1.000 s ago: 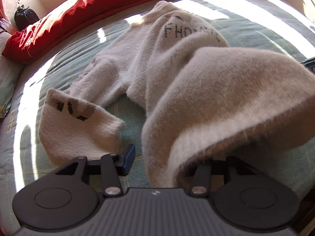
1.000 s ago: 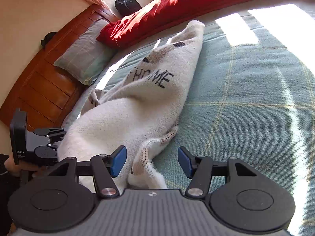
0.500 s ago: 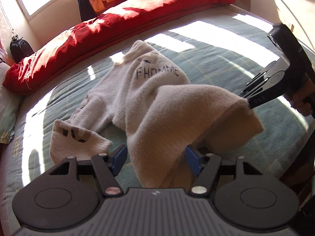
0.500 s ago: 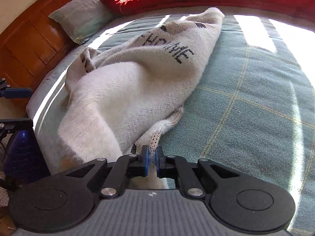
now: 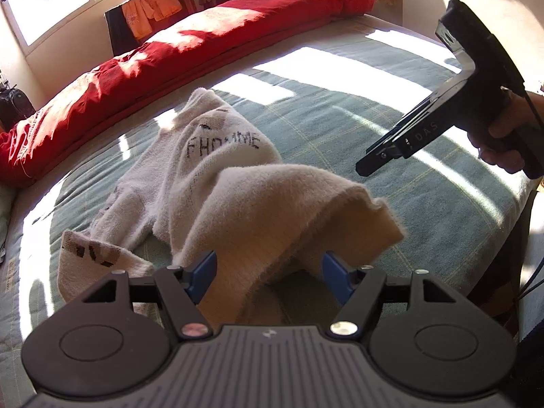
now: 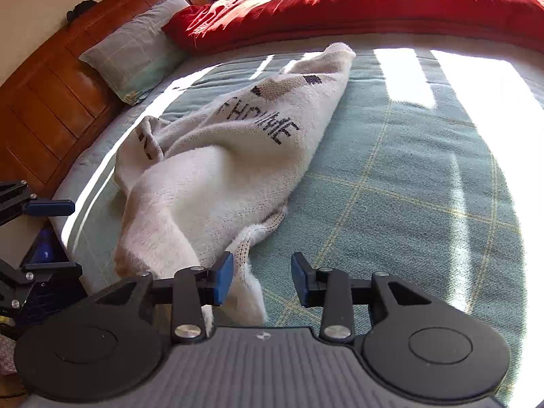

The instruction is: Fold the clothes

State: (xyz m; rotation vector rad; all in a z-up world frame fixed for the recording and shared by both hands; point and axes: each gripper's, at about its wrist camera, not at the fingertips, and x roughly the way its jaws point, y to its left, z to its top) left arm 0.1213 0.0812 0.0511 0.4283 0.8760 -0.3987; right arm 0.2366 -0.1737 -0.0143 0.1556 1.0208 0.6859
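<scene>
A cream fuzzy knit sweater (image 5: 217,170) lies rumpled across your green plaid bedspread (image 5: 340,115), its dark block lettering facing up and a brown-and-black patterned cuff (image 5: 91,251) folded over at the near left in the left wrist view. The near part of the sweater rises in a hollow, tent-like fold whose pale underside shows. Your left gripper (image 5: 268,275) frames that raised fold: its jaws are opening, the fabric hangs between the blue pads (image 5: 204,272), and neither pad visibly presses on it. Your right gripper (image 6: 261,277) is opening too, released, with the ribbed hem (image 6: 248,241) of the sweater lying between its pads, close to the left one. In the left wrist view the right gripper (image 5: 374,161) hovers above the bedspread to the right of the sweater, apart from it, gripped by your hand (image 5: 503,129). Behind, a red duvet (image 5: 170,54) stretches along the far edge of the bed, sunlight falling in bright bars across the cover. In the right wrist view a grey-green pillow (image 6: 136,51) leans on a wooden headboard (image 6: 44,102).
</scene>
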